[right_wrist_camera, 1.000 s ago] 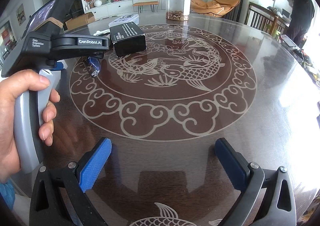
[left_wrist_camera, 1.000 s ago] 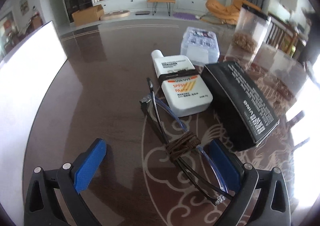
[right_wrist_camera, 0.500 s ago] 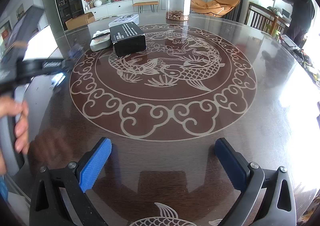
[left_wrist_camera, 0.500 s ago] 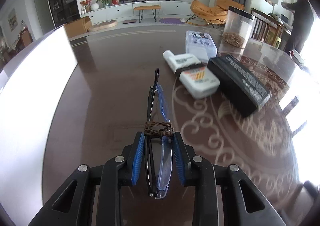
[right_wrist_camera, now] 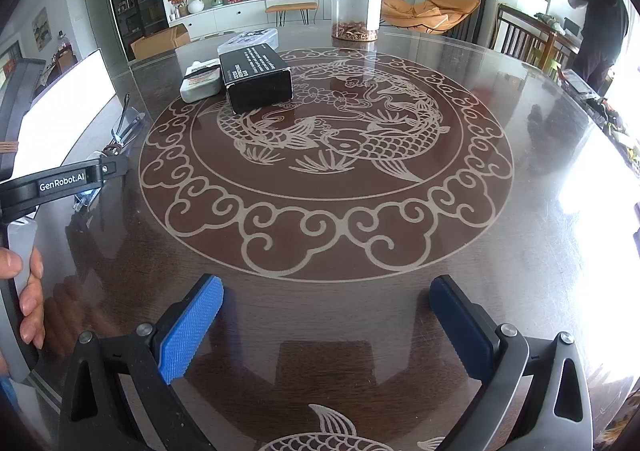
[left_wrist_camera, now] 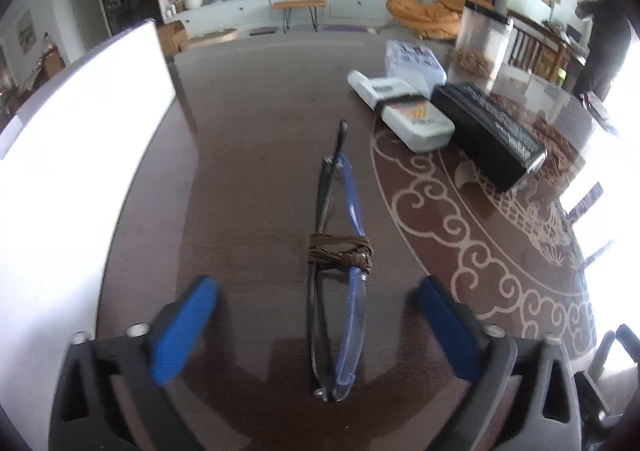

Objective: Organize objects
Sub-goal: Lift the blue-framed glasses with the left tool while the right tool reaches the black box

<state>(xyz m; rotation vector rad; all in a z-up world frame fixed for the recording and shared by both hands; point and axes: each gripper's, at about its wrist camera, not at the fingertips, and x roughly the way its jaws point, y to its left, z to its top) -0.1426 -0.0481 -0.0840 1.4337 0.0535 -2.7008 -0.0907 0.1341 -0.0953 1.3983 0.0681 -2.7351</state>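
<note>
Folded glasses, dark and blue frames bound by a brown cord, lie on the dark round table between the fingers of my left gripper, which is open and apart from them. They also show in the right wrist view at the left, beside the left gripper. A white sunscreen bottle, a black box and a clear packet lie together farther right. My right gripper is open and empty over the table's near edge.
A clear jar with brown contents stands behind the box; it also shows in the right wrist view. A white panel stands along the left side. A person stands at the far right.
My left gripper was shut on the glasses half a second ago; it has opened and let them go onto the table. The right gripper has not moved.
</note>
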